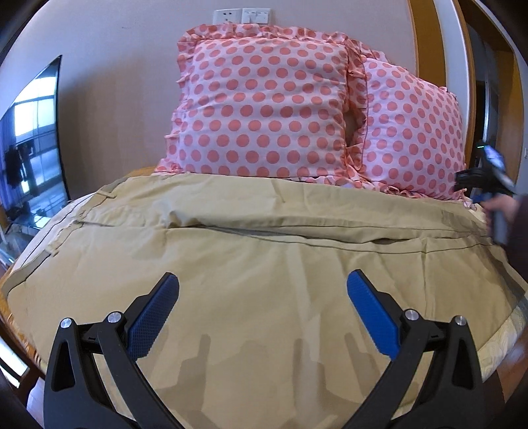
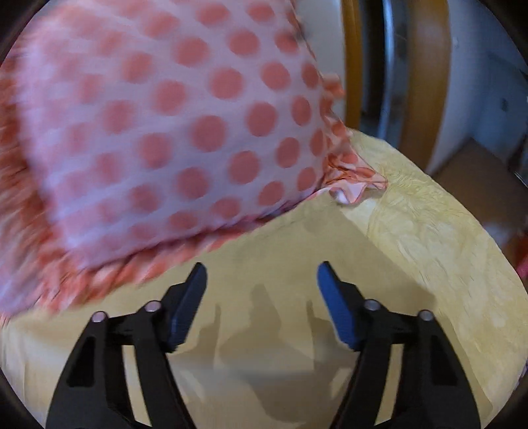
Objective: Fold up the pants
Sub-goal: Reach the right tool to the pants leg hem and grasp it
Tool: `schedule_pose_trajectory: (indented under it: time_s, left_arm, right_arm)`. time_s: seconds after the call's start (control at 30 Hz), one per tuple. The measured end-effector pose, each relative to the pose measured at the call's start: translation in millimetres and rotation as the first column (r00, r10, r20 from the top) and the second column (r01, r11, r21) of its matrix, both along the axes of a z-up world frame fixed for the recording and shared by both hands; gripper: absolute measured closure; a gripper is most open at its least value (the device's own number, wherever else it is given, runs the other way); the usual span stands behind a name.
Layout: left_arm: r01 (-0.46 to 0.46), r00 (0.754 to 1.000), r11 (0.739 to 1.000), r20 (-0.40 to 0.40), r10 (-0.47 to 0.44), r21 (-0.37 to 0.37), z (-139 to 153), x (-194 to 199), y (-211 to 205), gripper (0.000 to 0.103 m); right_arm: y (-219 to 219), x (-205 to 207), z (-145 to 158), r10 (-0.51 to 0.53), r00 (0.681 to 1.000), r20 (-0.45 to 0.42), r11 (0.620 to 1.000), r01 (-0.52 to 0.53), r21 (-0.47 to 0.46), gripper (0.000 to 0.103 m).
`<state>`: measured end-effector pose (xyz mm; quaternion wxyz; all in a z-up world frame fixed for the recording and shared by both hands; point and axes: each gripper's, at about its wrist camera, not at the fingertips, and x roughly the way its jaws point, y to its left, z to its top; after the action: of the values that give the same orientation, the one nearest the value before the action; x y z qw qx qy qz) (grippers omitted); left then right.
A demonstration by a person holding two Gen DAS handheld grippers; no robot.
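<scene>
Bedroom scene: a bed with a yellow patterned bedspread (image 2: pixel 439 237) stands against a beige wall bearing outlets (image 1: pixel 242 16). At far left leans a dark reflective panel (image 1: pixel 33 142). The khaki pants (image 1: pixel 264 237) lie spread flat across the bed, waistband at left, legs running right. The left gripper (image 1: pixel 263 285) hovers above the near part of the pants, jaws spread, holding nothing. Behind, two polka-dot pillows (image 1: pixel 264 109) stand upright. At right, the right gripper (image 2: pixel 261 275), also spread and empty, hovers over the cloth near the right pillow.
</scene>
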<state>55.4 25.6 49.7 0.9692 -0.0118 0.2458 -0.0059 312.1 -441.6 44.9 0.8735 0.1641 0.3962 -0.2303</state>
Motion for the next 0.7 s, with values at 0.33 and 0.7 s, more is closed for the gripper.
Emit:
schedule_pose_trajectory:
  time_s: [0.33,0.7]
  left_arm:
    - [0.047,0.998,0.999,-0.036,-0.046,0.025,-9,18,-12,0.001]
    - [0.038,0.999,0.994,-0.026,-0.04,-0.1,-3,7,13,0.001]
  right_arm:
    - [-31,76,-50,-0.16,0.977,-0.141,0.986,0.15,-0.076,0.051]
    - [-55,-41,-39,-0.098,0.964,0.245,0.976,0.045,0.212,0.097]
